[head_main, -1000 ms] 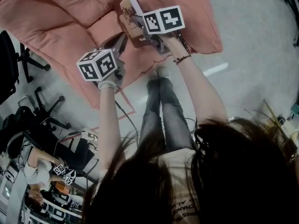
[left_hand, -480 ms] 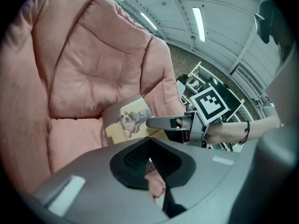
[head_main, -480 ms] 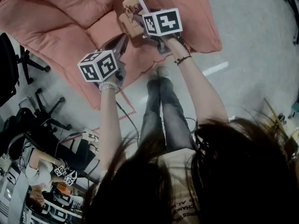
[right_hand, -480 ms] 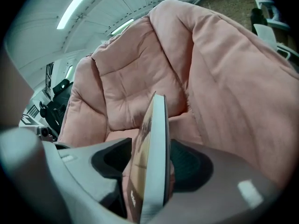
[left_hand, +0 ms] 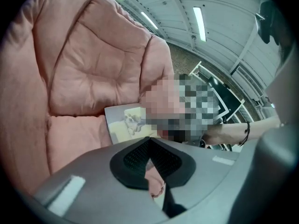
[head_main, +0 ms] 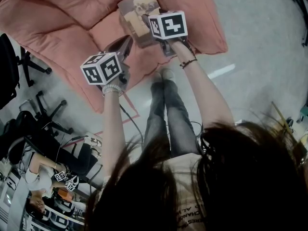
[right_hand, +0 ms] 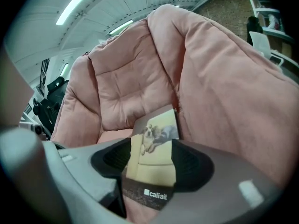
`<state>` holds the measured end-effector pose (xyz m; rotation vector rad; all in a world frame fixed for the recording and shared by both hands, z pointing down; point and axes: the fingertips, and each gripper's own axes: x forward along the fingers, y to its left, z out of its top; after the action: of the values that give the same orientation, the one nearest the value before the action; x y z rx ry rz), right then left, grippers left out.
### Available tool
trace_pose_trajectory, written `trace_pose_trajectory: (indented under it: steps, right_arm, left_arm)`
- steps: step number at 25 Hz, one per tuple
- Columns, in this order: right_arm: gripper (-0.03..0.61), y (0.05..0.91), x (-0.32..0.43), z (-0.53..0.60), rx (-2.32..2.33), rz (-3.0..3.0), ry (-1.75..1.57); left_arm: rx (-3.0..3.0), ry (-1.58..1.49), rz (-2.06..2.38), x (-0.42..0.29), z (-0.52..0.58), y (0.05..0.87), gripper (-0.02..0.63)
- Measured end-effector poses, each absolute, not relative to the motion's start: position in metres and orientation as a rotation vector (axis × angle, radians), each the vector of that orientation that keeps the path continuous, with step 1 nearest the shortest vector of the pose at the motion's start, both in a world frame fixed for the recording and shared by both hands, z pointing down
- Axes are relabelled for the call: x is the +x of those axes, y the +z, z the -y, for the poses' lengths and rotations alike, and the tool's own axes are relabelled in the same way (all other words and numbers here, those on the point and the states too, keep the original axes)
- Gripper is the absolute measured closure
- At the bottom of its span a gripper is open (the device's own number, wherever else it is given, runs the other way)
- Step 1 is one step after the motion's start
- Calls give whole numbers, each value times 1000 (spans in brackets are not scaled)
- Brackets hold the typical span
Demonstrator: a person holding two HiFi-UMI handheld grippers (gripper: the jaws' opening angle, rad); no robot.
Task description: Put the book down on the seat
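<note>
The book (head_main: 137,14), its cover a dog on a sofa, lies flat on the pink cushioned seat (head_main: 72,28), close to the right armrest. My right gripper (head_main: 146,22) hangs just over its near edge. Its jaws have just been opening and now stand wide. In the right gripper view the book (right_hand: 156,153) shows between the pads of the right gripper (right_hand: 150,164), which do not press on it. My left gripper (head_main: 126,40) hovers over the seat's front, shut and empty. In the left gripper view the book (left_hand: 124,124) lies beyond the left gripper (left_hand: 149,143).
The seat's thick back cushion (right_hand: 131,87) and right armrest (right_hand: 224,92) rise around the book. Grey floor (head_main: 260,28) surrounds the chair. Black office chairs (head_main: 29,66) stand to the left. The holder's legs (head_main: 166,109) are in front of the seat, and another person (head_main: 38,177) is at lower left.
The book, held upright in the right gripper a second ago, has tipped over and now lies flat on the seat. The right jaws have opened off it. The left gripper has stayed put.
</note>
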<state>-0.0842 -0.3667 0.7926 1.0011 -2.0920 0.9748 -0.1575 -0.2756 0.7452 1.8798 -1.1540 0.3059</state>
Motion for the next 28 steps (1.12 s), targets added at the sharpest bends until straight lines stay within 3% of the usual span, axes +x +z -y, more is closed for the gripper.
trace_pose_trajectory:
  steps: [11, 28]
  right_arm:
    - [321, 758, -94, 344, 900, 2145, 1042]
    - [454, 585, -94, 293, 881, 2456, 1129]
  left_arm:
    - [1895, 264, 1175, -158, 274, 714, 614]
    - [1935, 88, 1294, -144, 234, 580, 614]
